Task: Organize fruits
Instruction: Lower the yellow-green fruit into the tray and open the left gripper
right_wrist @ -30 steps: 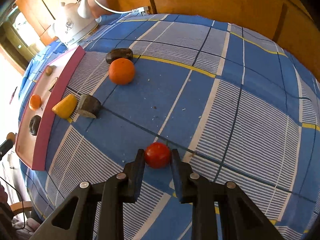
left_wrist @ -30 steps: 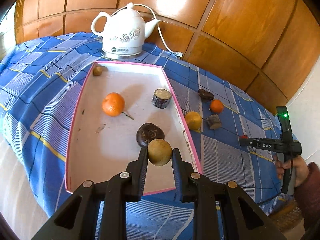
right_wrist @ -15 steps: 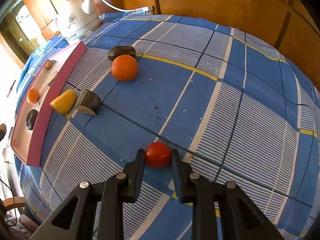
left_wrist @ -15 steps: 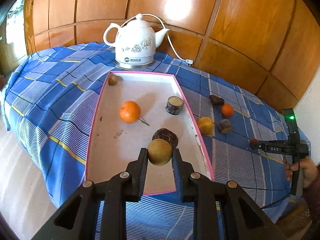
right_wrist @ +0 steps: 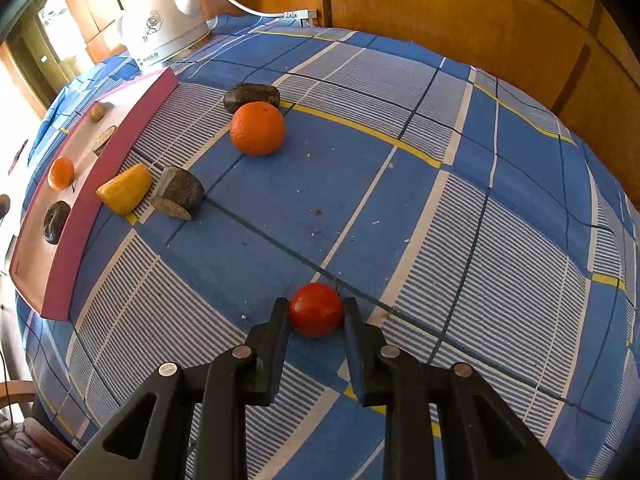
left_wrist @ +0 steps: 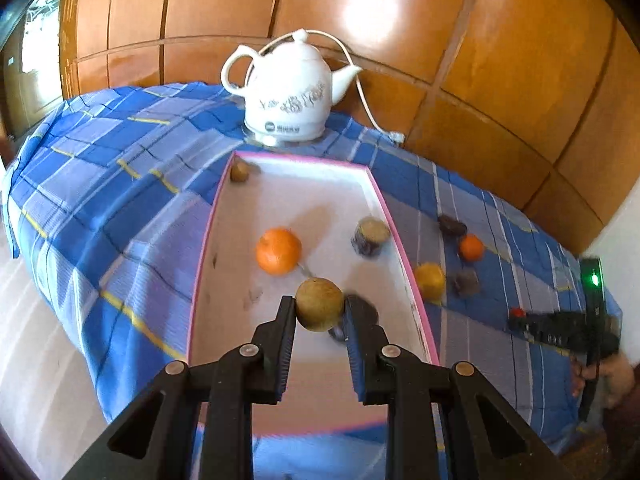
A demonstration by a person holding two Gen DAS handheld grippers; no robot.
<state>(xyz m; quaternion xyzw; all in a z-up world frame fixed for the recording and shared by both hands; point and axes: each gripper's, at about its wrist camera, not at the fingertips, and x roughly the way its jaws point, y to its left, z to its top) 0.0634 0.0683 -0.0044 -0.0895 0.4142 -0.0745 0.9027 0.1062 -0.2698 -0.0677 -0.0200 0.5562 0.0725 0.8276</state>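
Note:
My left gripper (left_wrist: 319, 310) is shut on a round tan-brown fruit (left_wrist: 319, 303), held above the near part of the pink-rimmed white tray (left_wrist: 224, 216). In the tray lie an orange (left_wrist: 278, 251), a cut dark fruit (left_wrist: 370, 235), a small brown fruit (left_wrist: 240, 171) and a dark fruit partly hidden behind my fingers. My right gripper (right_wrist: 316, 312) is shut on a small red fruit (right_wrist: 316, 309) just over the blue checked cloth (right_wrist: 480, 184). On the cloth lie an orange (right_wrist: 258, 128), a dark oblong fruit (right_wrist: 251, 96), a yellow fruit (right_wrist: 125, 188) and a cut dark piece (right_wrist: 178, 193).
A white electric kettle (left_wrist: 289, 96) with its cord stands behind the tray against the wooden wall panels (left_wrist: 500, 60). The table's edge drops off at the left and near sides. A person's hand (left_wrist: 612, 376) holds the right gripper at the far right of the left wrist view.
The left gripper has drawn back and risen a little with its fruit, so the tray and kettle look farther away. The right gripper has rolled slightly while it stays on the red fruit.

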